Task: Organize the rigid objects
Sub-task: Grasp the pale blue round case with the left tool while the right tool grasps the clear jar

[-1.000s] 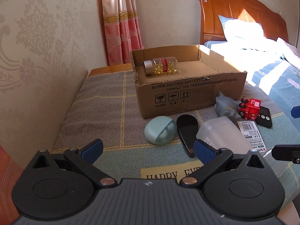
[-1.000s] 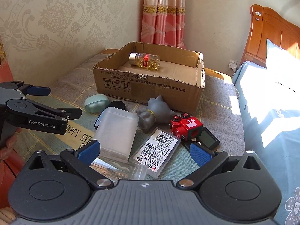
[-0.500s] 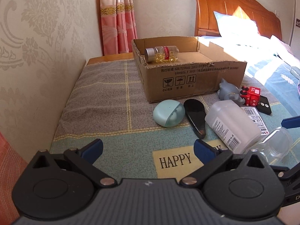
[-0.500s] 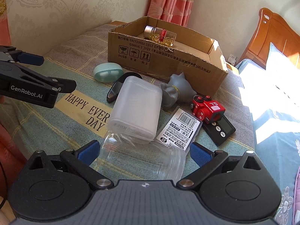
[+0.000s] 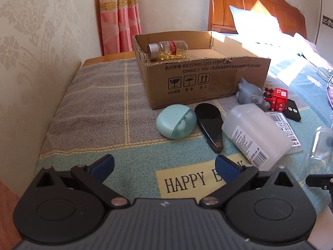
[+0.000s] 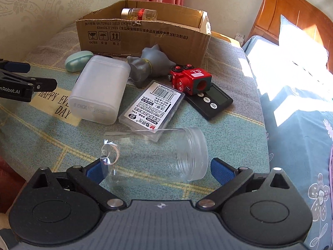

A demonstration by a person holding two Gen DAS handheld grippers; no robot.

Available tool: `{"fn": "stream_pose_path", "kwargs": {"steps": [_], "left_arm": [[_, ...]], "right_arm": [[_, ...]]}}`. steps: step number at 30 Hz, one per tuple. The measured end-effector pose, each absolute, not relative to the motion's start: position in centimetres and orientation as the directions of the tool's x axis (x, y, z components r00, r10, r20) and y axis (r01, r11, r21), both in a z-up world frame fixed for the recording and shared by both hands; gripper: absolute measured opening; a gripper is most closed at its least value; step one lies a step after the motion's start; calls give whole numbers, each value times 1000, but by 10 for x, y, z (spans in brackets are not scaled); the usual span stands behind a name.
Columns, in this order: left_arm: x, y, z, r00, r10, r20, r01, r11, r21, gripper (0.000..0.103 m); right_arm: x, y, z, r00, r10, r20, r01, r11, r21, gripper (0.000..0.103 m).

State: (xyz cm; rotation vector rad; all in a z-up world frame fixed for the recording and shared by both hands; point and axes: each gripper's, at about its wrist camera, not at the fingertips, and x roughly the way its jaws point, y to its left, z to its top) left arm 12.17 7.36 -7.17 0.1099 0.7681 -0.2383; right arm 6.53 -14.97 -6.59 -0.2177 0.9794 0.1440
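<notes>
A cardboard box (image 5: 208,79) (image 6: 143,37) holds a pill bottle (image 5: 167,50) (image 6: 139,14). In front of it lie a mint case (image 5: 175,120) (image 6: 78,60), a black oval object (image 5: 209,123), a frosted white container (image 5: 256,135) (image 6: 100,88), a grey toy (image 6: 152,65), a red toy (image 6: 190,81), a barcode-labelled box (image 6: 154,107), a black timer (image 6: 212,103) and a clear jar (image 6: 154,156) on its side. My right gripper (image 6: 158,170) is open, its fingers on either side of the jar. My left gripper (image 5: 164,166) is open and empty above the cloth.
The objects lie on a checked cloth (image 5: 93,104) with "HAPPY EVERY DAY" printed on it. A papered wall (image 5: 37,41) is at the left, a curtain (image 5: 118,14) behind. A bed with a wooden headboard (image 5: 256,12) is at the right.
Both grippers have pulled back and tilted down. The clear jar has come into the right wrist view and now lies between the right fingers. Nothing was grasped.
</notes>
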Motion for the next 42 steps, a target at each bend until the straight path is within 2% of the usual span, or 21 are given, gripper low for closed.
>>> {"fn": "stream_pose_path", "kwargs": {"steps": [6, 9, 15, 26, 34, 36, 39, 41, 42], "left_arm": [[131, 73, -86, 661, -138, -738, 242, 970, 36, 103], [133, 82, -90, 673, -165, -721, 222, 975, -16, 103], [151, 88, -92, 699, -141, -701, 185, 983, -13, 103], [185, 75, -92, 708, -175, -684, 243, 970, 3, 103], [196, 61, -90, 725, -126, -677, 213, 976, 46, 103], [196, 58, -90, 731, -121, -672, 205, 978, 47, 100], [196, 57, -89, 733, -127, -669, 183, 983, 14, 89], [195, 56, -89, 732, -139, -667, 175, 985, -13, 77], [195, 54, -89, 735, -141, -663, 175, 984, -15, 74]], "right_arm": [[69, -156, -74, 537, 58, -841, -226, 971, -78, 103], [72, -162, -76, 532, 84, -843, -213, 976, -38, 103], [71, -164, -77, 551, 96, -829, -227, 973, -37, 103], [72, -166, -79, 578, 122, -807, -255, 966, -36, 103], [73, -166, -80, 588, 129, -798, -259, 965, -35, 103], [73, -166, -80, 593, 128, -795, -256, 966, -35, 103], [74, -166, -81, 597, 129, -792, -256, 966, -35, 103], [74, -166, -81, 597, 129, -792, -256, 966, -35, 103], [74, -166, -81, 598, 130, -791, -256, 966, -35, 103]]}}
